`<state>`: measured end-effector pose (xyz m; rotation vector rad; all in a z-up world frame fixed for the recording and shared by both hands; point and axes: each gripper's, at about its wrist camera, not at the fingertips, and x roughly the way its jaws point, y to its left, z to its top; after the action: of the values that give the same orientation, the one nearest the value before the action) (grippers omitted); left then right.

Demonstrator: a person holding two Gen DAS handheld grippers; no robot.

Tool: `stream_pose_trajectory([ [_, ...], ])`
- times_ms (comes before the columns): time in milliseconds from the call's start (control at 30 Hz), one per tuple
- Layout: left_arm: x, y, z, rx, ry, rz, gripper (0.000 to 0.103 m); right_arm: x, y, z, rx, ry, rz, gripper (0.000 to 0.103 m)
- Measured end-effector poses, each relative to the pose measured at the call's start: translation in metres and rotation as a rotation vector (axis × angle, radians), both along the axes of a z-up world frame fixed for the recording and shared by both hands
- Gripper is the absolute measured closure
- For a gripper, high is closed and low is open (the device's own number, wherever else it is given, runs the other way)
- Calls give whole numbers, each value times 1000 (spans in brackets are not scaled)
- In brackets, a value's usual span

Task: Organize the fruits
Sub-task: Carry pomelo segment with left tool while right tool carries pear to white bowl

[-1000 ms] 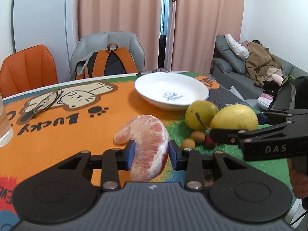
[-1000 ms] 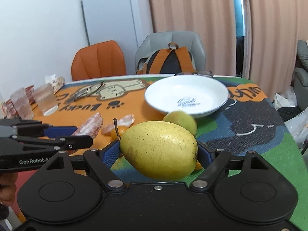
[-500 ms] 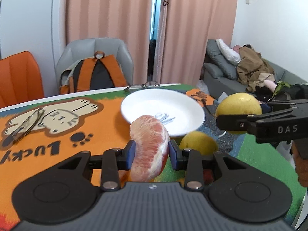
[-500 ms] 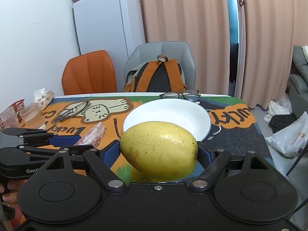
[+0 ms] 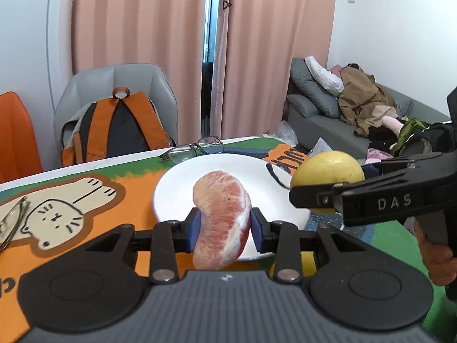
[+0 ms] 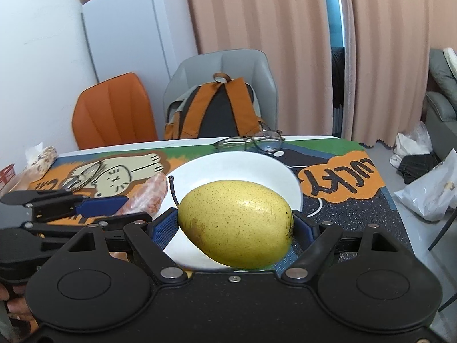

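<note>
My left gripper [image 5: 224, 227] is shut on a peeled pink pomelo segment [image 5: 221, 217] and holds it above the near rim of the white plate [image 5: 177, 191]. My right gripper [image 6: 235, 228] is shut on a yellow pear [image 6: 237, 223] with a dark stem, held over the plate's [image 6: 242, 165] near edge. In the left wrist view the right gripper [image 5: 314, 197] and its pear [image 5: 328, 171] hang at the plate's right side. In the right wrist view the left gripper [image 6: 85, 205] with the pomelo segment [image 6: 148, 197] is at the plate's left.
Eyeglasses [image 5: 194, 150] lie just behind the plate, and a second pair [image 5: 11, 220] lies at the left on the cat-print tablecloth. Another yellow fruit [image 5: 308, 263] peeks out below the plate. Chairs with a backpack [image 6: 217, 108] stand behind the table; a sofa [image 5: 357, 125] is at right.
Both grippers have lifted their fruit and moved forward to the plate. The fruits left on the table have dropped out of sight below them.
</note>
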<state>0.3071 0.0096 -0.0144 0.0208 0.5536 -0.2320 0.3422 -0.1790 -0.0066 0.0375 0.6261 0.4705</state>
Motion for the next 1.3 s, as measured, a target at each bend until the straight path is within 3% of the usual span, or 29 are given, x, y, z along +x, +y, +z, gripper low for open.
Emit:
stream_pose_trajectory([
  [500,60,-16,-35,64,96,-2,67,21,0,-6,-9,20,-13,23],
  [867,62,-14,-39,70,142,2,65,39,13,-23,-38,67,-12,23],
  [1067,56,-11,-31,98,132,21,55,45,21,-30,-54,79,-10,23],
  [1300,36,6,-22,54,136,27,48,51,32,-39,-90,99,0,23],
])
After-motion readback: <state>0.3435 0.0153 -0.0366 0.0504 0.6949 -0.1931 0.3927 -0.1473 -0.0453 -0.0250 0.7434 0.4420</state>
